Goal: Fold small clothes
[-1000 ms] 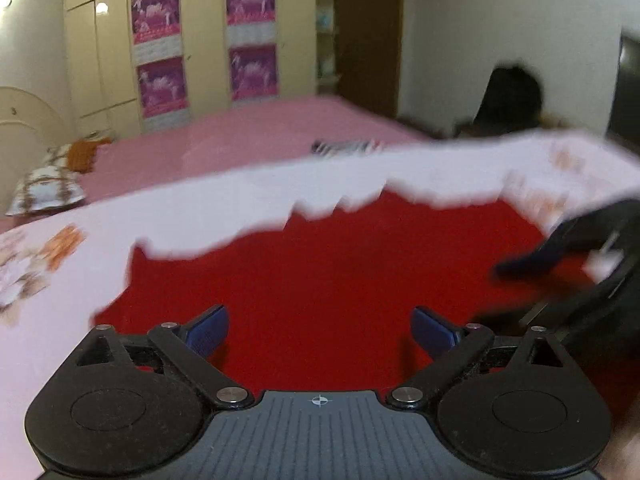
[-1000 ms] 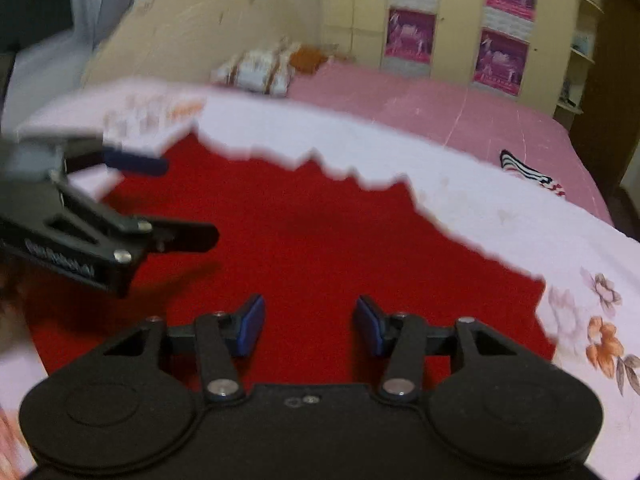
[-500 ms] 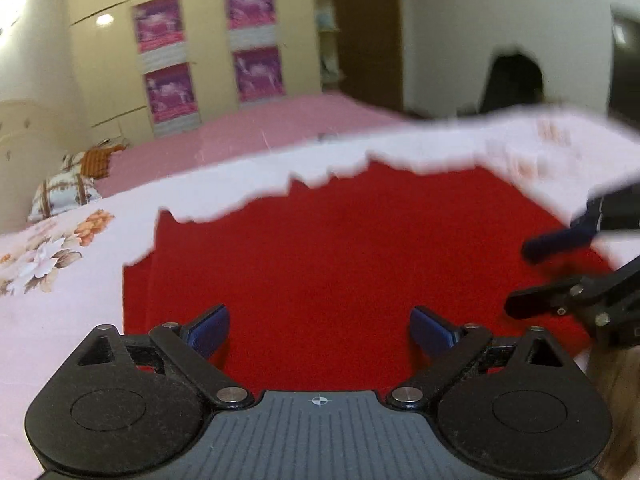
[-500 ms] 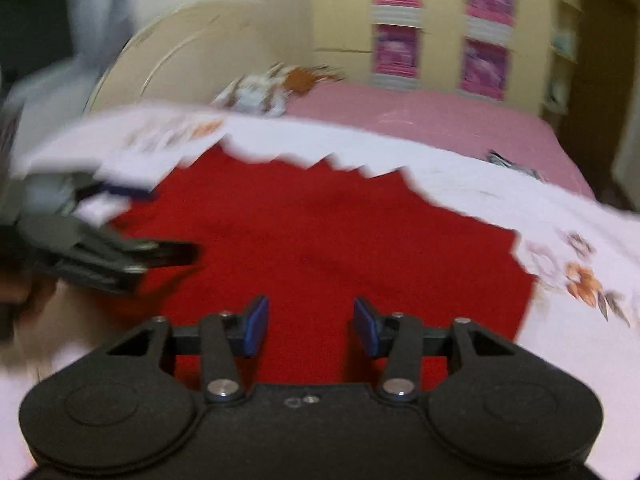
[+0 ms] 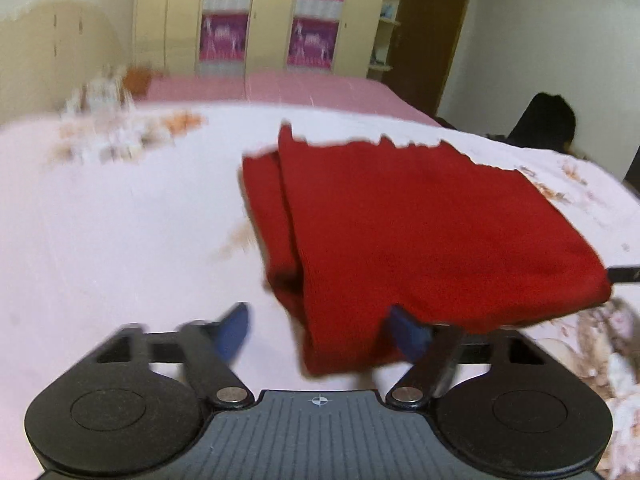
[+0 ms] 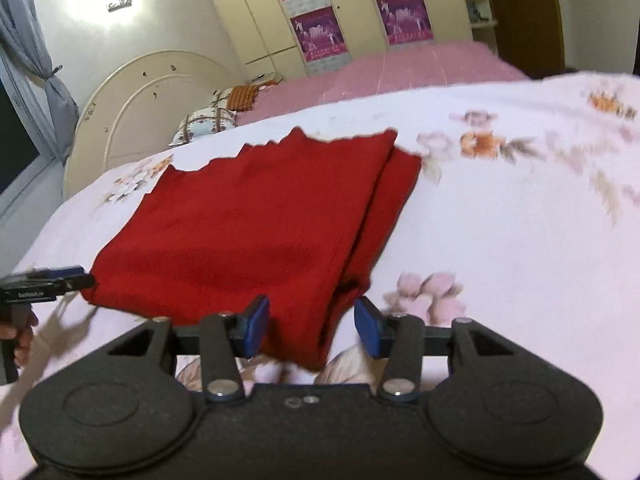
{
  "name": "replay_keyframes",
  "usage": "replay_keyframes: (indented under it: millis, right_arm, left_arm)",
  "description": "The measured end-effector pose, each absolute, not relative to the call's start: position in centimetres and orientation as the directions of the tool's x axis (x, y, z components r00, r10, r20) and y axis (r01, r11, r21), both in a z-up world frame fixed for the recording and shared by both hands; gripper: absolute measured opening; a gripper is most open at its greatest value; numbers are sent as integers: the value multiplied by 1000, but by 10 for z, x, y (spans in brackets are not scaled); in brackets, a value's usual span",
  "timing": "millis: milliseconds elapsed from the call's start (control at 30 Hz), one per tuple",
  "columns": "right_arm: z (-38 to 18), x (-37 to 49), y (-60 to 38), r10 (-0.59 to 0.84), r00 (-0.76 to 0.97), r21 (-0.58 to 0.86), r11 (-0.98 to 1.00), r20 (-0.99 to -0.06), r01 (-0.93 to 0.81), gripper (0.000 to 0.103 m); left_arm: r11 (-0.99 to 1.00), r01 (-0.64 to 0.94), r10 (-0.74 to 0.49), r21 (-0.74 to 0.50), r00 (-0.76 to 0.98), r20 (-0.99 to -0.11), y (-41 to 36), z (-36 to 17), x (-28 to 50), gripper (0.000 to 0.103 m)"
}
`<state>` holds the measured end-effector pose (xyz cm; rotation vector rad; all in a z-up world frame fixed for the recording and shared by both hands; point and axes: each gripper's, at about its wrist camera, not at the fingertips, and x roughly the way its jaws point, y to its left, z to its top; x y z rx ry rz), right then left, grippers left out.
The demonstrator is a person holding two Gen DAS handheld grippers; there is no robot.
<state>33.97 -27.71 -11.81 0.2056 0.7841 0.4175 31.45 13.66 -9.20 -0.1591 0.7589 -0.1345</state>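
Red cloth (image 5: 432, 224) now sits off to each side; your left tongs (image 5: 320, 330) have just been narrowing around its near corner, right tongs (image 6: 308, 326) likewise, neither pinching yet.

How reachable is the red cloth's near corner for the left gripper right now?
Likely yes: a near corner of the red cloth lies between the jaws of the left gripper, which have just been closing. One pad stands clear of it; nothing else blocks.

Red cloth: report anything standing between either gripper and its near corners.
Nothing visible does. One near corner of the red cloth already lies between the open left gripper's jaws, which have just been closing; the other lies inside the open right gripper.
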Motion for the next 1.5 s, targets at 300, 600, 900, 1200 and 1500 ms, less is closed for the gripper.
replay_keyframes:
  millis: [300,600,900,1200,1500]
  right_arm:
    - [-127,342,-262,476,588,344,880,-654,-329,8]
    - [-133,343,-279,433,578,285,899,-692,-334,10]
    - [-96,325,-211,410,673,147,899,-615,-414,24]
    - [-138,328,-136,321,650,-43,877,-689,-478,22]
    - [-129,317,-173,296,659,-43,894,-691,-447,23]
  left_arm:
    - [986,65,-154,-151,692,-705,128,-97,321,7]
    - [984,174,-99,37,707,-700,117,-97,316,8]
    - [989,150,-134,-20,814,-566,57,-58,307,43]
    - [981,189,-123,45,784,-608,8,-111,298,69]
    - [987,161,-128,6,808,-575,48,-92,293,79]
